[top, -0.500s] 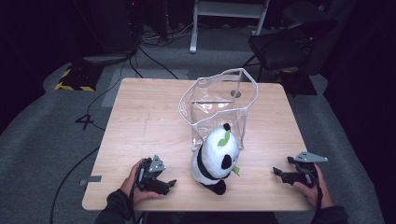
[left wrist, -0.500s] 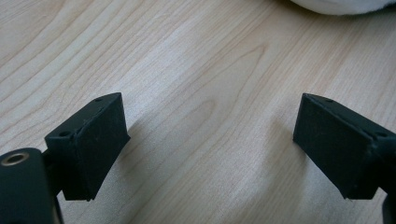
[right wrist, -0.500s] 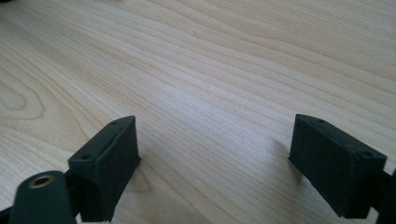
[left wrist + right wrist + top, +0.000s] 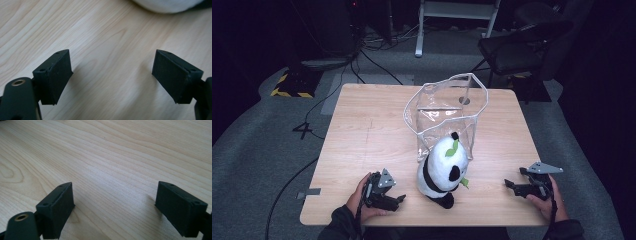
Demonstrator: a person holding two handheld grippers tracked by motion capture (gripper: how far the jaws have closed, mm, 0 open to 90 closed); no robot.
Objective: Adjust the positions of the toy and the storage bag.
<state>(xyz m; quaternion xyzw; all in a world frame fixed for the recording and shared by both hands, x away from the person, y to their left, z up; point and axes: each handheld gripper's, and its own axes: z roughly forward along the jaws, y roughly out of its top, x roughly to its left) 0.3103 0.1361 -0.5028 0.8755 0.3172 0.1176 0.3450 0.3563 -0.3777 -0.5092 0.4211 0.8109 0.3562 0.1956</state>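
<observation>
A dark room with grey carpet, trailing cables and a black chair surrounds a light wooden table (image 4: 362, 130) in the high view. Near the table's middle, toward the far side, stands a clear plastic bag with a white-edged open mouth (image 4: 444, 107), and just in front of it, touching its near wall, sits a black-and-white plush panda with a green leaf on its head (image 4: 441, 172). The left gripper (image 4: 398, 199) rests low over the near edge, just left of the panda, held in a hand (image 4: 361, 197); the right gripper (image 4: 510, 185) lies well apart to the panda's right, in the other hand (image 4: 546, 200). In the left gripper view, the two black jaws stand spread apart over bare wood with nothing between them, and the panda's white body (image 4: 167, 5) shows at the top edge. In the right gripper view, the jaws are likewise spread wide over bare wood grain (image 4: 120, 157), grasping nothing.
</observation>
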